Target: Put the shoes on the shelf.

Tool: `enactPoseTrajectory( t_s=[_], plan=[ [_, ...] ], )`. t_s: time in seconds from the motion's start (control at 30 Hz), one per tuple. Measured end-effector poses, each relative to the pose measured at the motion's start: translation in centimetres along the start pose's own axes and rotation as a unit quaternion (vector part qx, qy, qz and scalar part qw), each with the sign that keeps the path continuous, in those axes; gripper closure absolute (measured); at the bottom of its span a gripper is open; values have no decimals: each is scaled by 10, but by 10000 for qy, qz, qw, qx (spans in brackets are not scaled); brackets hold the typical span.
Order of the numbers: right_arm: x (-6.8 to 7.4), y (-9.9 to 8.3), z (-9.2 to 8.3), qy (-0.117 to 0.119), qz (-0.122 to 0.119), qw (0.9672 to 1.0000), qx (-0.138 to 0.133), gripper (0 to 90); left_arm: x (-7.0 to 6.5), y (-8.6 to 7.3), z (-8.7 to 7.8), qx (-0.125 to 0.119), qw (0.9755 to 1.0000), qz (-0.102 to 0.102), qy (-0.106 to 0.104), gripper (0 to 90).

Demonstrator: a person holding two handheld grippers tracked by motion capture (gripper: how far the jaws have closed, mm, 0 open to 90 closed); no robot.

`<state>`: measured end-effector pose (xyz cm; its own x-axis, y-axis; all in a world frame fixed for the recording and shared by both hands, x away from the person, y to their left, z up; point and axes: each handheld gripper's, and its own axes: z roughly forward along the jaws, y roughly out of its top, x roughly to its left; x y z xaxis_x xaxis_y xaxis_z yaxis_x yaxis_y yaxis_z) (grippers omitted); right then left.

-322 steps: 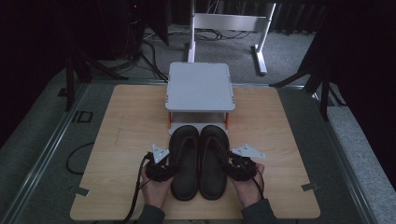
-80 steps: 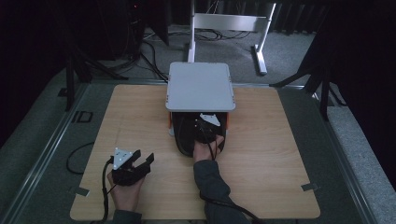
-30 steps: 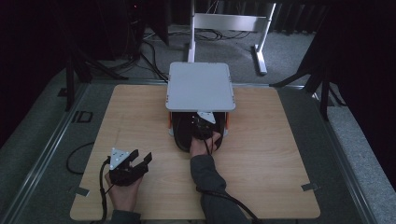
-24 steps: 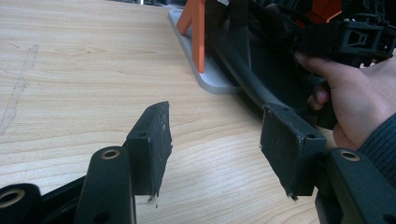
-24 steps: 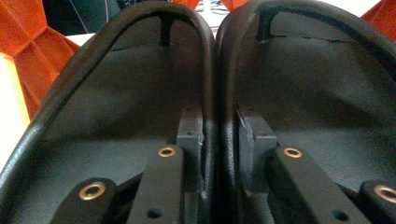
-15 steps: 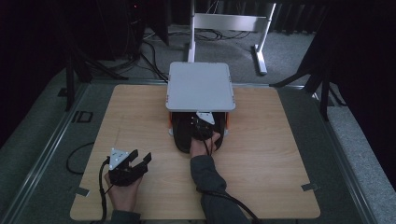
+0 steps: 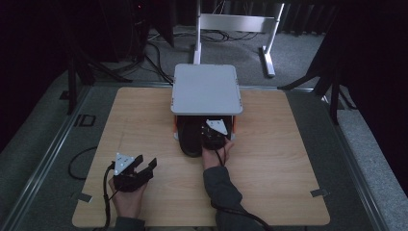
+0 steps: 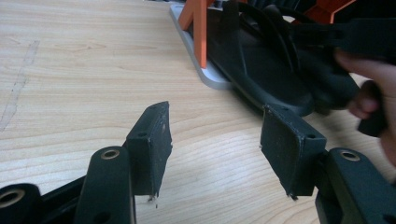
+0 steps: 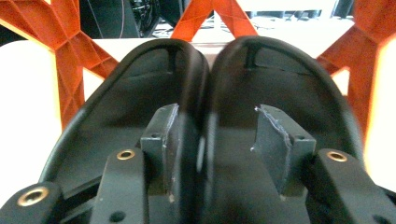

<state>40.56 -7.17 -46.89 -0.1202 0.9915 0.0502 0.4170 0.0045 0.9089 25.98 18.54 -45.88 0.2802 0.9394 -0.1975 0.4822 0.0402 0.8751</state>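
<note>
Wooden table (image 7: 144, 120), pale and mostly bare, framed by a dark metal border with grey floor beyond. Wide open board to left and right of centre, and along the near edge between the two forearms. Grey-topped small rack (image 7: 207, 89) on orange legs (image 9: 70, 60) at the far middle of the board, low roof over the space below. Pair of black slippers (image 7: 192, 137) side by side on the rack's lower grey plate, toes tucked under the top, heels poking out toward the person; inner rims touching. Orange legs close on both outer sides of the pair, tight room there. Right gripper (image 9: 215, 135) at the heels, jaws straddling the two touching inner walls, one jaw inside each slipper, pressed on those walls. Left gripper (image 8: 215, 140) well apart from the rack, low over bare wood near the front left, jaws spread wide with nothing between.
</note>
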Motion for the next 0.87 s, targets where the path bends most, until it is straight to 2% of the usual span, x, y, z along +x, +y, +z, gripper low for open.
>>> enactPoseTrajectory(
  t_s=[0.17,0.37,0.43,0.53,0.77,0.87],
  plan=[
    [-20,-6,-17,87,44,9999,108,474,0,-2,2,44,10000,7,35,432],
    [-52,-14,-38,173,-19,9994,299,470,4,-5,5,111,9999,5,114,430],
    [-63,-14,-44,274,-70,9989,381,466,5,-6,5,120,9998,-9,150,430],
    [-82,-11,-51,392,-9,9979,511,455,7,-6,5,109,9998,-12,181,429],
    [-119,-4,-70,392,-118,9977,549,456,8,-8,7,131,9997,4,220,425],
    [-133,-2,-77,462,-239,9971,554,456,9,-8,8,143,9996,-14,237,423]
  ],
)
